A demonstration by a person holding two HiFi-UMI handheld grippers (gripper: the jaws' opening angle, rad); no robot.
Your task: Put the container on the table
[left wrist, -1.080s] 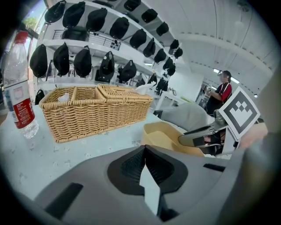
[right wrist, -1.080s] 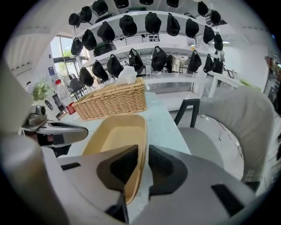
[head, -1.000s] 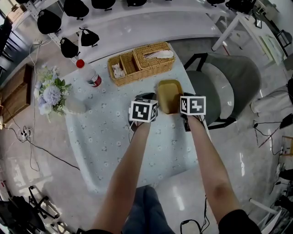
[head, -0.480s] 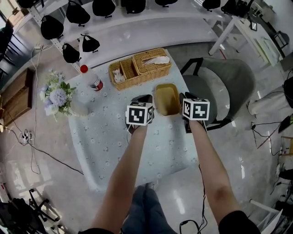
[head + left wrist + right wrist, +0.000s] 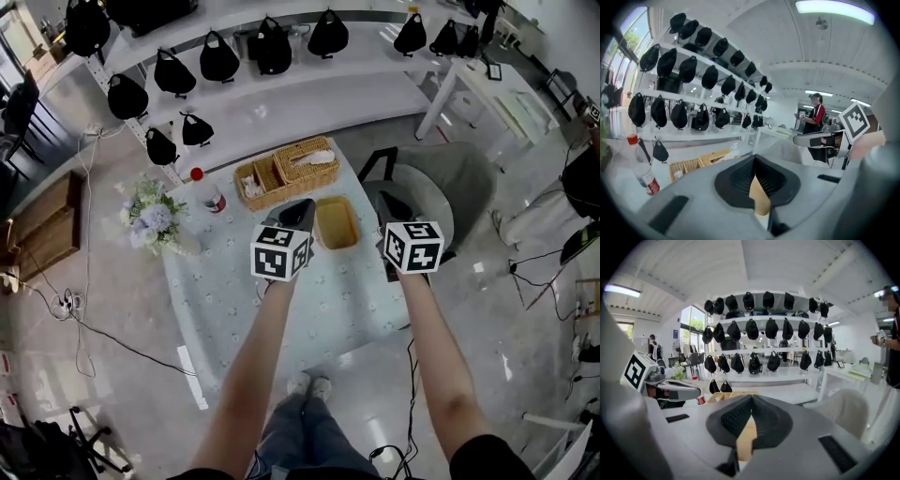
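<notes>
The container [image 5: 336, 222], a shallow tan tray, lies flat on the pale patterned table [image 5: 234, 291] near its far right corner. Both grippers hang well above the table on either side of it, touching nothing. My left gripper [image 5: 302, 216] is to the container's left, and its dark jaws meet at the tip with nothing held. My right gripper [image 5: 394, 208] is to the container's right, over the table's edge, also shut and empty. In the left gripper view [image 5: 754, 157] and the right gripper view [image 5: 751, 399], only a tan sliver of the container [image 5: 759, 197] [image 5: 746, 439] shows below the closed pads.
A wicker basket [image 5: 286, 172] with tissues stands just behind the container. A red-capped bottle [image 5: 211, 195] and a bunch of flowers [image 5: 152, 214] sit at the table's far left. A grey chair [image 5: 450, 192] is at the right. Shelves of black bags [image 5: 272, 47] lie beyond.
Both grippers have risen up and away from the container, which stays on the table. The view has pulled back and higher, so the table looks smaller.
</notes>
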